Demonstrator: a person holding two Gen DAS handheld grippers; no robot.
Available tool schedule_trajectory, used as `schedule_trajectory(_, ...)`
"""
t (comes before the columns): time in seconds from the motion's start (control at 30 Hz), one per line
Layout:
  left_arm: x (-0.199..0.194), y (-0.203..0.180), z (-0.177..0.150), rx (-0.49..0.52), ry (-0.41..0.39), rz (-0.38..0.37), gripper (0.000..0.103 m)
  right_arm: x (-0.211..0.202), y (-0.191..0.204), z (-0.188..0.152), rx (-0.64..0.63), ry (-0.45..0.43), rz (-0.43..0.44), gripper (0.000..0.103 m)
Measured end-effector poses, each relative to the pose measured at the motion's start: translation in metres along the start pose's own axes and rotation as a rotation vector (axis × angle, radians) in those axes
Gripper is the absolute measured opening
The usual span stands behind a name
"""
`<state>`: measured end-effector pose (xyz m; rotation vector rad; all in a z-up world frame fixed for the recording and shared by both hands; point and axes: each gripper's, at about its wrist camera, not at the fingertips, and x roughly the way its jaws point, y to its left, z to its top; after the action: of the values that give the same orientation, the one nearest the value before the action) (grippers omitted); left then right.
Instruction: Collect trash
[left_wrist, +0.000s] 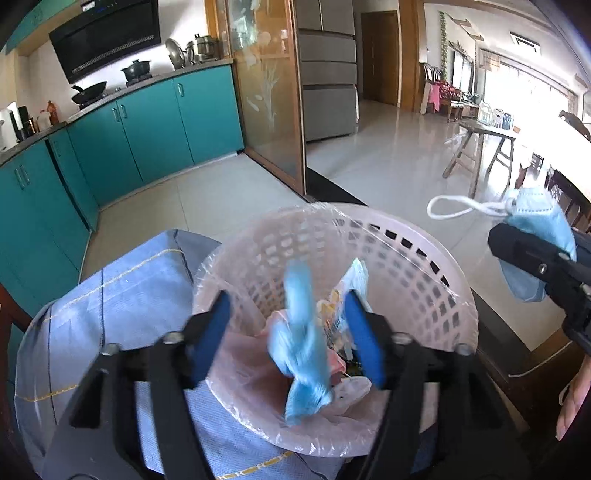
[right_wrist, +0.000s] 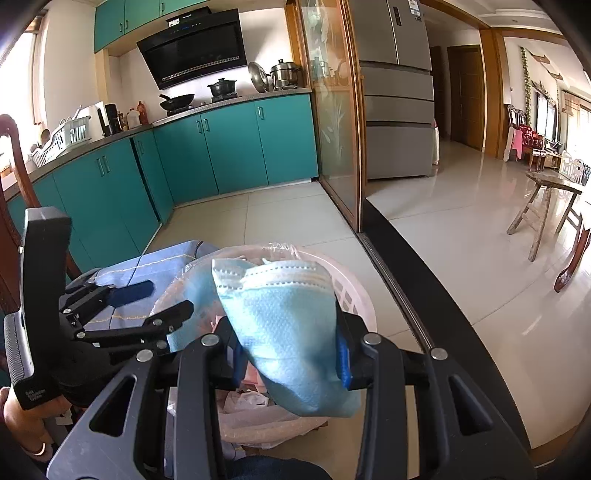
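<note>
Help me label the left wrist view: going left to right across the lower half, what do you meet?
Blue-grey cloth → pink basket with a blurred blue mask between the left gripper's open jaws → right gripper holding another blue mask.

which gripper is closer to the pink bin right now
Left. The left gripper is open right over the pink bin, a blurred blue mask between its fingers. The right gripper, shut on another mask, sits off to the bin's side.

Two blue masks (left_wrist: 301, 343) (right_wrist: 291, 332) (one blurred), one lined basket (left_wrist: 424, 266).
</note>
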<state>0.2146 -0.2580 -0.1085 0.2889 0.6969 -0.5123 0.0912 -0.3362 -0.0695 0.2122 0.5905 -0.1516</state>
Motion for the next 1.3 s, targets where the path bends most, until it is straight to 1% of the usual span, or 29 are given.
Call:
schedule_trajectory(0.1, -0.007, 0.005, 0.001, -0.007, -0.006, 0.010, 0.072, 0.004, 0.000, -0.002, 0.003, 0.012, 0.020, 0.037)
schedule_trajectory(0.17, -0.017, 0.013, 0.001, -0.014, -0.025, 0.038, 0.076, 0.008, 0.004, 0.000, 0.000, 0.020, 0.034, 0.037)
schedule_trajectory(0.2, -0.021, 0.017, 0.001, -0.019, -0.031, 0.048, 0.076, 0.011, 0.007, 0.000, -0.003, 0.027, 0.048, 0.037)
schedule_trajectory(0.33, -0.052, 0.038, -0.007, -0.052, -0.067, 0.102, 0.080, 0.026, 0.027, 0.002, -0.028, 0.062, 0.080, 0.037)
schedule_trajectory(0.4, -0.066, 0.047, -0.012, -0.061, -0.087, 0.131, 0.082, 0.035, 0.038, 0.001, -0.040, 0.089, 0.090, 0.041)
schedule_trajectory(0.43, -0.079, 0.054, -0.018, -0.072, -0.103, 0.154, 0.084, 0.040, 0.043, 0.000, -0.046, 0.109, 0.090, 0.047)
schedule_trajectory(0.47, -0.087, 0.059, -0.022, -0.079, -0.111, 0.166, 0.085, 0.044, 0.047, 0.000, -0.049, 0.122, 0.085, 0.055)
schedule_trajectory(0.5, -0.094, 0.063, -0.025, -0.084, -0.118, 0.174, 0.086, 0.047, 0.052, -0.003, -0.051, 0.140, 0.075, 0.061)
schedule_trajectory(0.53, -0.105, 0.068, -0.030, -0.092, -0.128, 0.186, 0.088, 0.047, 0.056, -0.005, -0.051, 0.146, 0.069, 0.072)
schedule_trajectory(0.57, -0.116, 0.073, -0.035, -0.098, -0.137, 0.198, 0.090, 0.047, 0.059, -0.005, -0.049, 0.147, 0.069, 0.080)
schedule_trajectory(0.67, -0.141, 0.085, -0.048, -0.108, -0.168, 0.235, 0.095, 0.035, 0.069, -0.010, -0.058, 0.137, 0.073, 0.090)
schedule_trajectory(0.73, -0.154, 0.095, -0.056, -0.124, -0.180, 0.263, 0.097, 0.021, 0.079, -0.011, -0.084, 0.115, 0.054, 0.094)
schedule_trajectory(0.83, -0.174, 0.109, -0.065, -0.160, -0.196, 0.283, 0.099, -0.004, 0.094, -0.011, -0.117, 0.074, 0.020, 0.096)
schedule_trajectory(0.9, -0.195, 0.117, -0.074, -0.189, -0.214, 0.292, 0.099, -0.027, 0.106, -0.011, -0.145, 0.033, 0.024, 0.099)
schedule_trajectory(0.97, -0.213, 0.122, -0.082, -0.202, -0.231, 0.288, 0.100, -0.053, 0.120, -0.013, -0.173, -0.002, 0.046, 0.100)
schedule_trajectory(1.0, -0.221, 0.123, -0.086, -0.203, -0.242, 0.288, 0.100, -0.069, 0.129, -0.014, -0.191, -0.037, 0.059, 0.100)
schedule_trajectory(1.07, -0.240, 0.126, -0.097, -0.212, -0.262, 0.307, 0.100, -0.094, 0.143, -0.018, -0.218, -0.108, 0.045, 0.100)
schedule_trajectory(1.1, -0.245, 0.126, -0.101, -0.216, -0.263, 0.316, 0.100, -0.108, 0.151, -0.020, -0.235, -0.150, 0.020, 0.100)
schedule_trajectory(1.2, -0.269, 0.128, -0.115, -0.232, -0.276, 0.342, 0.100, -0.133, 0.165, -0.026, -0.267, -0.234, -0.042, 0.100)
schedule_trajectory(1.3, -0.282, 0.127, -0.125, -0.230, -0.284, 0.371, 0.100, -0.155, 0.170, -0.033, -0.270, -0.291, -0.065, 0.100)
